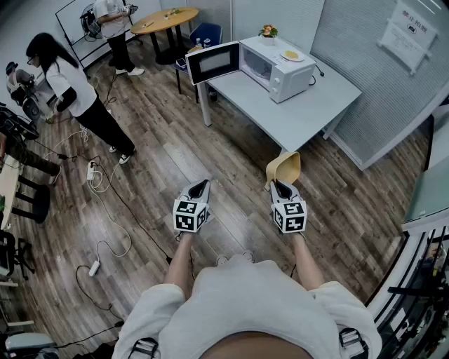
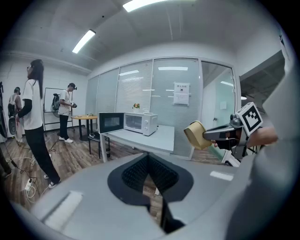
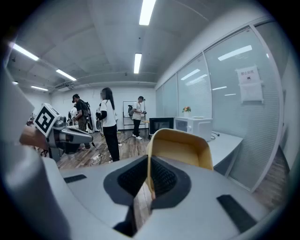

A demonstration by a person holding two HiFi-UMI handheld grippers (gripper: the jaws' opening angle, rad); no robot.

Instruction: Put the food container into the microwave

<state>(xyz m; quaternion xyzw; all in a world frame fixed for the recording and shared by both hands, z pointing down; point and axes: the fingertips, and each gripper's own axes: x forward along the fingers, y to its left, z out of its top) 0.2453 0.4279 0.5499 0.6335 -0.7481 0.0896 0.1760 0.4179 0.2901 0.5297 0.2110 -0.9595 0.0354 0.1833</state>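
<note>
The tan food container (image 1: 284, 167) hangs tilted over the wood floor, its rim pinched in my right gripper (image 1: 279, 185). In the right gripper view the container (image 3: 180, 149) rises from the shut jaws of the right gripper (image 3: 149, 174). My left gripper (image 1: 200, 185) is level with it on the left, shut and empty; its pads (image 2: 140, 171) meet with nothing between them. The white microwave (image 1: 275, 67) stands on the grey table (image 1: 305, 116) ahead, its door (image 1: 212, 63) swung open to the left. From the left gripper view the container (image 2: 197, 135) shows at the right.
A plate (image 1: 290, 55) and a small flower pot (image 1: 267, 32) sit on top of the microwave. A person in a white shirt (image 1: 74, 91) stands at left, another (image 1: 114, 24) by a round wooden table (image 1: 165, 19). Cables and a power strip (image 1: 94, 267) lie on the floor. A glass partition (image 1: 393, 77) runs along the right.
</note>
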